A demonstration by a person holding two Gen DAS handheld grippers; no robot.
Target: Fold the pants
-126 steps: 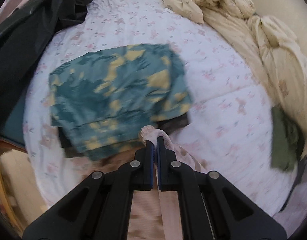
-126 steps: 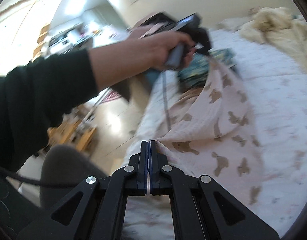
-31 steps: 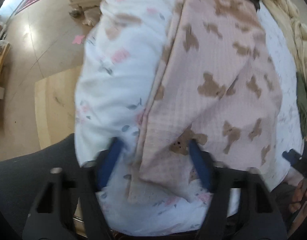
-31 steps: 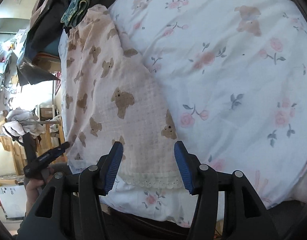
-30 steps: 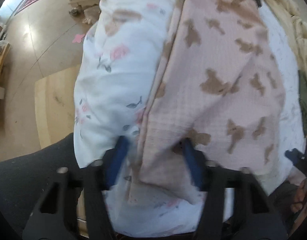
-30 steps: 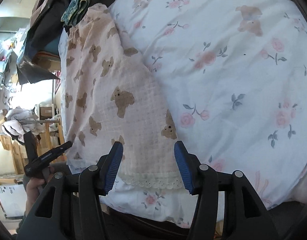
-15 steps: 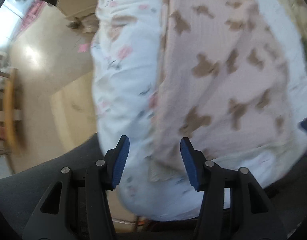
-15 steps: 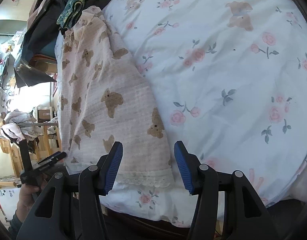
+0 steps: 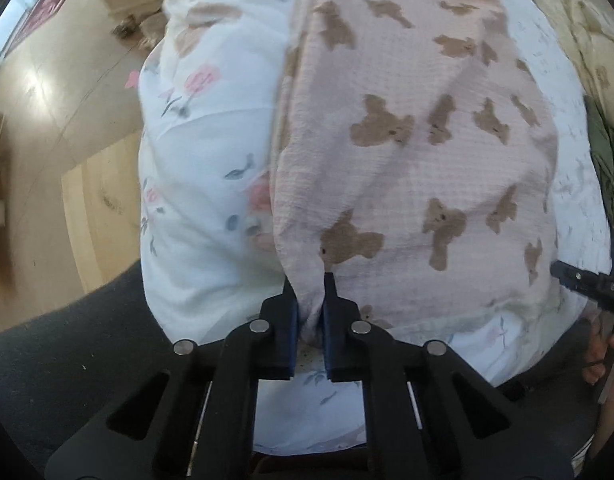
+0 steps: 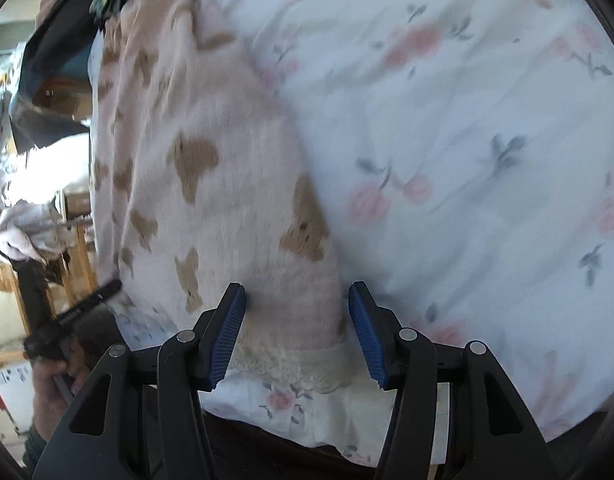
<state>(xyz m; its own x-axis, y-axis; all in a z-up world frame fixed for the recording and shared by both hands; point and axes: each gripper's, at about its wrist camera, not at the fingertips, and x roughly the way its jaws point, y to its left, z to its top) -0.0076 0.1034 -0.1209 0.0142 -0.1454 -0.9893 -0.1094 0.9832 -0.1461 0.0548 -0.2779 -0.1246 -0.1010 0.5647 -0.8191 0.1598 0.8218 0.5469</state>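
- Pictured from the left wrist: left hand-held gripper pointing straight down at the near edge of a bed, jaws closing, nearly together, with a pinched ridge of pink fabric between the blue pads.
- Clamped there: the near left corner of the pants, pink waffle-knit with brown bear prints, bunched up into a fold that rises between the fingers.
- Spread flat across the flowered white sheet, running from the near edge away toward the far end of the bed, close to its left side.
- Seen at the right edge of that view: the other tool's dark tip and part of a hand, near the lace-trimmed hem.
- Pictured from the right wrist: right hand-held gripper angled down over the near right corner of the pants, jaws apart about halfway.
- Straddling the hem: pink cloth and cream lace trim lying between the blue pads, with gaps on both sides, nothing pressed.
- Blurred in the right wrist view; contact between the lower fingers and the sheet impossible to tell.
- Beyond the far end of the pants: dark clothing heaped.
- Left of the bed: wooden floor.
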